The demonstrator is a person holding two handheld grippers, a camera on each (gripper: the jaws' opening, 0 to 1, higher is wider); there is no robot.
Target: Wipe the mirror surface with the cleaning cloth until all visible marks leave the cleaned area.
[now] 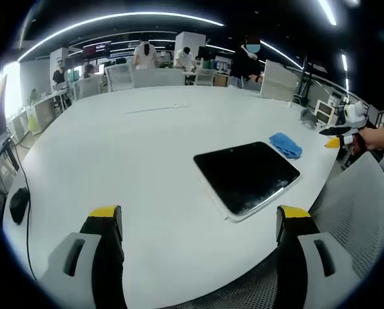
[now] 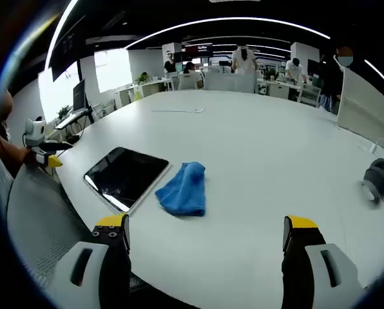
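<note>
mirror [image 1: 247,176] lies flat, long axis toward cloth [image 1: 286,145]; both grippers gape wide.

Left gripper view: looking from the near edge across the broad white desk [image 1: 147,148], with the dark rectangular glossy mirror [image 1: 247,175] close ahead, right of centre. Right gripper view: facing over the same desk from the mirror's [image 2: 125,176] other side, equally near. Shared: the mirror and the crumpled blue cleaning cloth [image 2: 183,188] beside it [image 1: 285,144].
</note>
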